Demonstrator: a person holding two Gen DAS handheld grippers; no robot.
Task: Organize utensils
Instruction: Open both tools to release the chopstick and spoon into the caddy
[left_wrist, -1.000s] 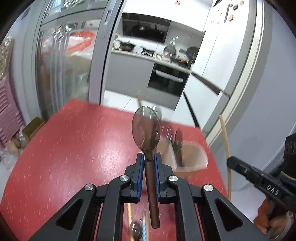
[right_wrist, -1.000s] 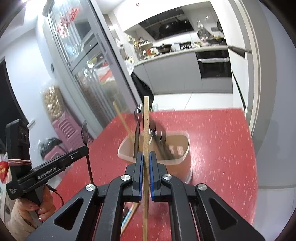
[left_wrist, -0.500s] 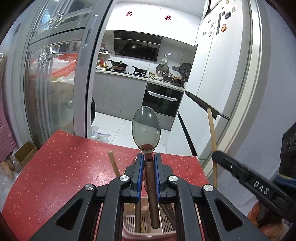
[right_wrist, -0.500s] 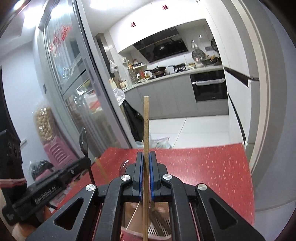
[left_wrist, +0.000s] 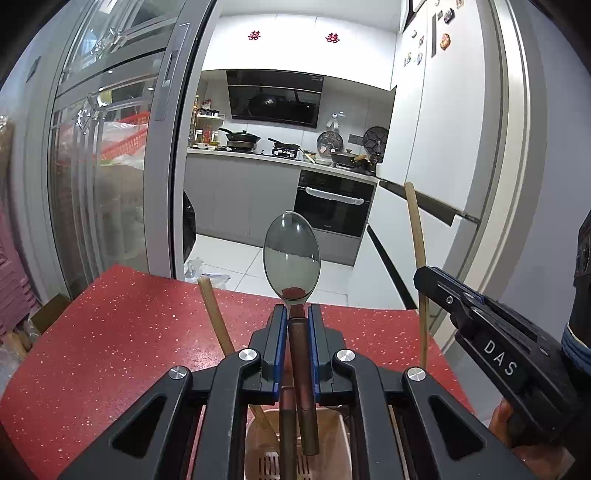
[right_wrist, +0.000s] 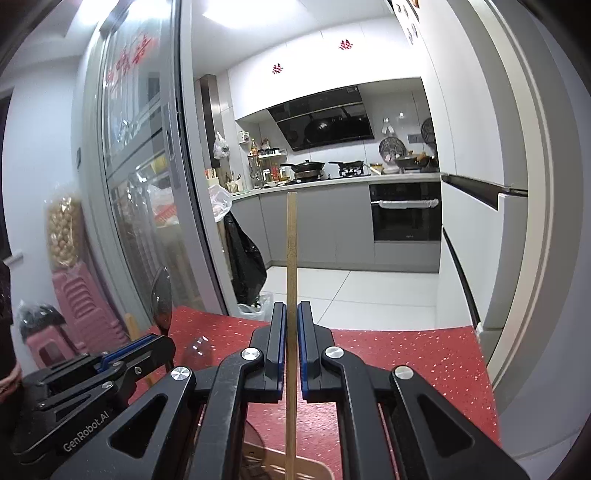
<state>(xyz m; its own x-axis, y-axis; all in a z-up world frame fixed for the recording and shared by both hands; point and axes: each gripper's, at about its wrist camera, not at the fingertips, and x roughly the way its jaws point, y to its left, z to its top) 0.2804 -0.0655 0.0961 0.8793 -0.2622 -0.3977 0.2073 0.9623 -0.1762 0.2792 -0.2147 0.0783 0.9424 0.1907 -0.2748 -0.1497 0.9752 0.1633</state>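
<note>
Our left gripper (left_wrist: 295, 325) is clamped on a spoon (left_wrist: 291, 254), bowl pointing up, and our right gripper (right_wrist: 291, 325) pinches a wooden chopstick (right_wrist: 291, 251) upright. Both hang over the utensil holder (left_wrist: 258, 435) on the red tabletop (left_wrist: 110, 332), near its far edge. Another chopstick (left_wrist: 214, 314) leans in the holder.

This is a home, at the edge of its kitchen. At twelve o'clock a grey counter (left_wrist: 258, 157) carries pans on a gas hob (left_wrist: 284, 149), with a black extractor hood (left_wrist: 275, 98) above and a built-in oven (left_wrist: 332, 206) below. At two o'clock stands a white fridge (left_wrist: 436, 110) dotted with magnets; at ten o'clock a glass sliding door (left_wrist: 110, 166). A red speckled table (left_wrist: 110, 332) fills the foreground.
</note>
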